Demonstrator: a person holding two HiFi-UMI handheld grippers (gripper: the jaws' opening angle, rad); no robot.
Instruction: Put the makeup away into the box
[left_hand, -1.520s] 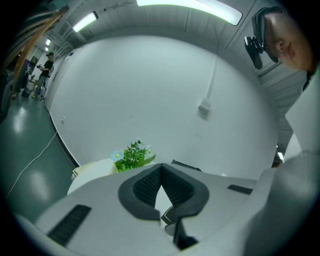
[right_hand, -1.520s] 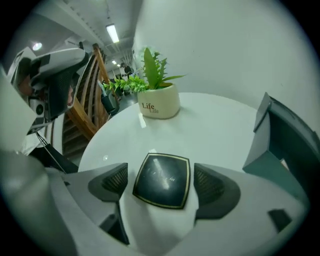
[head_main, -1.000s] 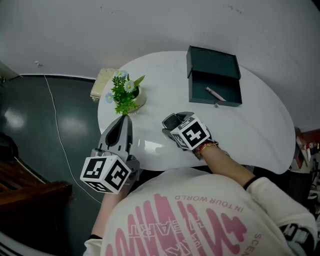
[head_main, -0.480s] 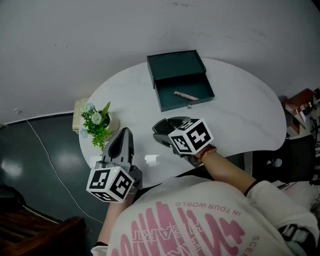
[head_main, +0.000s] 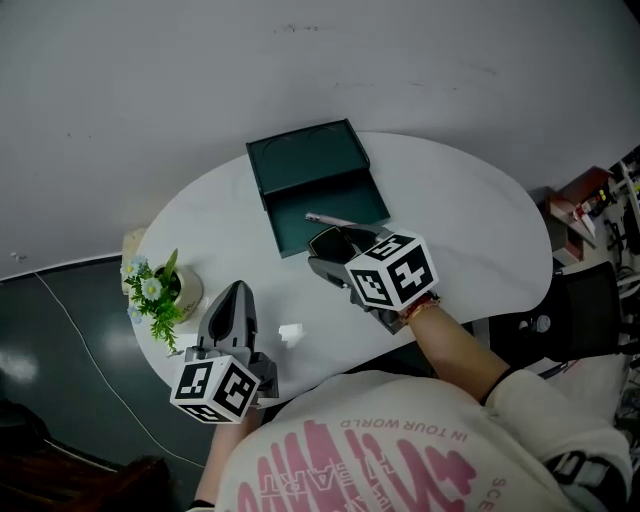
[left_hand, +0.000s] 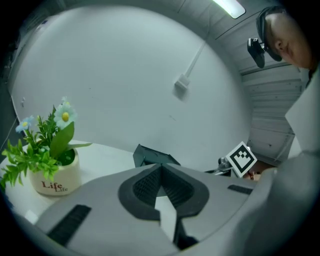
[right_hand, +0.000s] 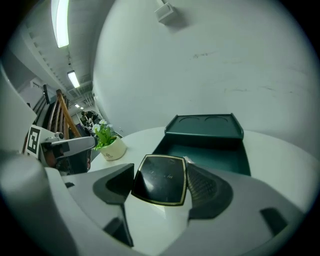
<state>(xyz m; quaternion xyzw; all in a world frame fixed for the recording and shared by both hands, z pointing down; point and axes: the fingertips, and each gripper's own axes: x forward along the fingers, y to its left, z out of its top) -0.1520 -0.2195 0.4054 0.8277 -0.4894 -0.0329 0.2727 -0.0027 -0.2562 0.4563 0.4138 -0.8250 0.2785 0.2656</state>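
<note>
A dark green box (head_main: 309, 167) lies open at the far side of the white table (head_main: 470, 230), with a thin pale makeup stick (head_main: 335, 220) in its tray. My right gripper (head_main: 333, 250) hovers just in front of the box, shut on a black square compact (head_main: 336, 242) with a gold rim. In the right gripper view the compact (right_hand: 160, 180) sits flat between the pads and the box (right_hand: 205, 147) lies straight ahead. My left gripper (head_main: 235, 292) hangs over the table's near left part, its jaws shut with nothing in them (left_hand: 161, 167).
A cream pot of artificial flowers (head_main: 160, 292) stands at the table's left end, close to the left gripper, and shows as the pot (left_hand: 56, 176) in the left gripper view. A small white bit (head_main: 291, 332) lies near the front edge. Dark floor surrounds the table.
The right gripper has risen and carried the compact closer to the box's front edge. The left gripper has shifted along the table, away from the flower pot. The head view has swung.
</note>
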